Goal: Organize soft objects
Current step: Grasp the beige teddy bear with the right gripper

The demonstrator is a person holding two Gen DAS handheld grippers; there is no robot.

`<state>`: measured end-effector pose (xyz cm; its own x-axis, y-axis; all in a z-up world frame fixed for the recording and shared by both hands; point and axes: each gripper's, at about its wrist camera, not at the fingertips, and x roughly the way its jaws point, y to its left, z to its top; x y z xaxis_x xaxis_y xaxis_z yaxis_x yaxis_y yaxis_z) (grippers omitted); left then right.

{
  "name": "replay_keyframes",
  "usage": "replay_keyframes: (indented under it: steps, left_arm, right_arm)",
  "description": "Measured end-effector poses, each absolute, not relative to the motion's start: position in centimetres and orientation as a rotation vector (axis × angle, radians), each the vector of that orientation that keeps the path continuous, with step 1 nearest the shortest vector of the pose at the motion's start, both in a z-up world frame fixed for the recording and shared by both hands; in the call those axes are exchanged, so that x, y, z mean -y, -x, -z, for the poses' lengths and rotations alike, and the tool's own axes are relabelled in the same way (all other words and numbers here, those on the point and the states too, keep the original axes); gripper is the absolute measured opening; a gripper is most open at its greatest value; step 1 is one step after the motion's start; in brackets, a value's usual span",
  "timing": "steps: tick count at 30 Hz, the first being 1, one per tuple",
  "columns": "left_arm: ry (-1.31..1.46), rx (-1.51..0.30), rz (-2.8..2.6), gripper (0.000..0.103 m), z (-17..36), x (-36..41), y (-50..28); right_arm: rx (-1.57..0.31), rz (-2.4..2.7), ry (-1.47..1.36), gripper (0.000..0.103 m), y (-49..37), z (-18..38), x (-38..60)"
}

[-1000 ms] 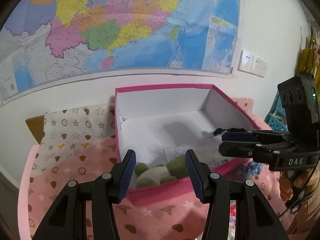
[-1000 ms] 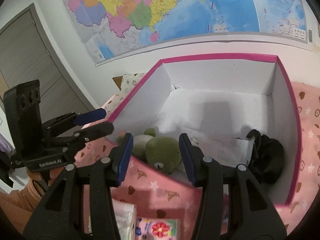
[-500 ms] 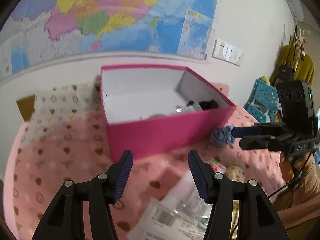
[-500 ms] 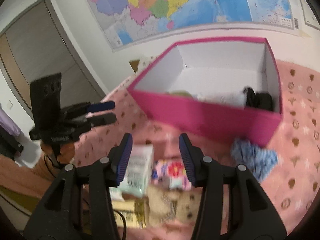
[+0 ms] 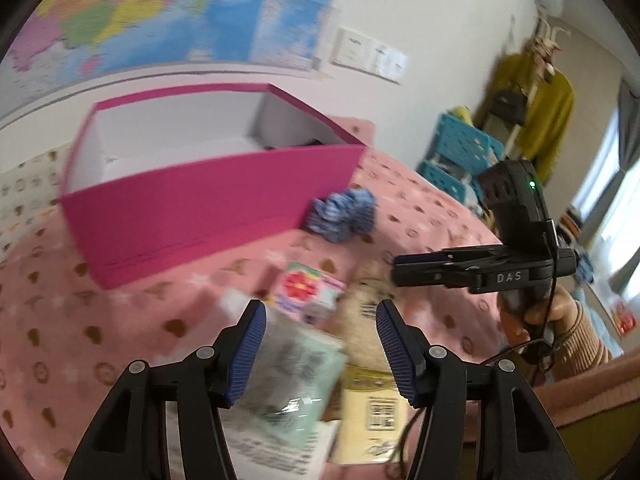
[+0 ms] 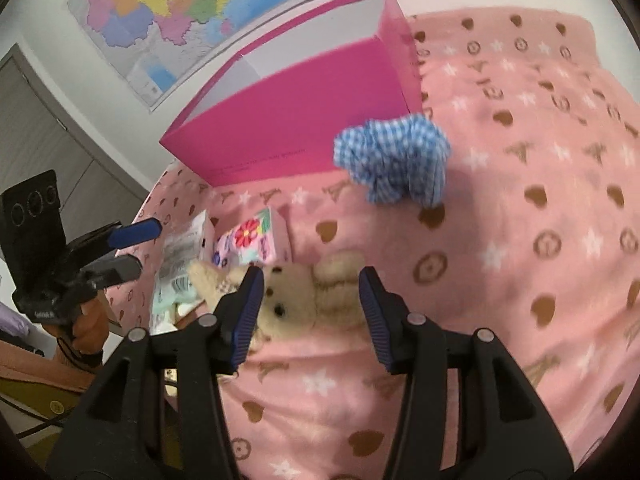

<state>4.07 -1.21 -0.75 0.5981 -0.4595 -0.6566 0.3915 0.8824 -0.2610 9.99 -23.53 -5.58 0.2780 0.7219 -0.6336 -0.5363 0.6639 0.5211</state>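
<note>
The right gripper (image 6: 310, 304) has its jaws spread wide and empty, hovering low over a cream plush teddy bear (image 6: 296, 296) that lies between them on the pink blanket printed with brown hearts and white stars (image 6: 540, 200). The left gripper (image 5: 318, 344) likewise holds its jaws apart with nothing in them, above a pale green plastic-wrapped packet (image 5: 288, 376) whose print is too blurred to read.

Taking the magenta cardboard box with white inside (image 6: 296, 120) as landmark: a crumpled blue-and-white gingham cloth (image 6: 394, 158) sits just beside the box's near corner, on the blanket. A small pink packet with a red flower picture (image 6: 248, 242) lies in front of the box's long side, near it, with the teddy bear just beyond on the side away from the box and touching or nearly touching the packet. A yellow packet with a barcode label (image 5: 370, 412) lies farther from the box, beside the green one. Something dark shows inside the box at its far end, unclear.

The right gripper's body reads "DAS" in the left wrist view. A coloured wall map (image 6: 172, 4) hangs behind the box.
</note>
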Motion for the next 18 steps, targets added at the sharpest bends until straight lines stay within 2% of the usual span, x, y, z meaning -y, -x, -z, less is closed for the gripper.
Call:
replay_keyframes:
  steps: [5, 12, 18]
  left_arm:
    - [0.034, -0.818, 0.532, 0.056, 1.5, 3.7, -4.4]
    - [0.013, -0.874, 0.54, 0.041, 2.9, 4.8, -5.3]
    - [0.031, -0.877, 0.547, 0.035, 3.1, 4.5, -5.7]
  right_arm:
    - [-0.981, -0.865, -0.248, 0.051, -9.0, 5.9, 23.5]
    - [-1.048, -0.889, -0.348, 0.051, -8.4, 7.9, 23.8]
    - [-1.041, -0.883, -0.423, 0.051, -9.3, 8.4, 23.2]
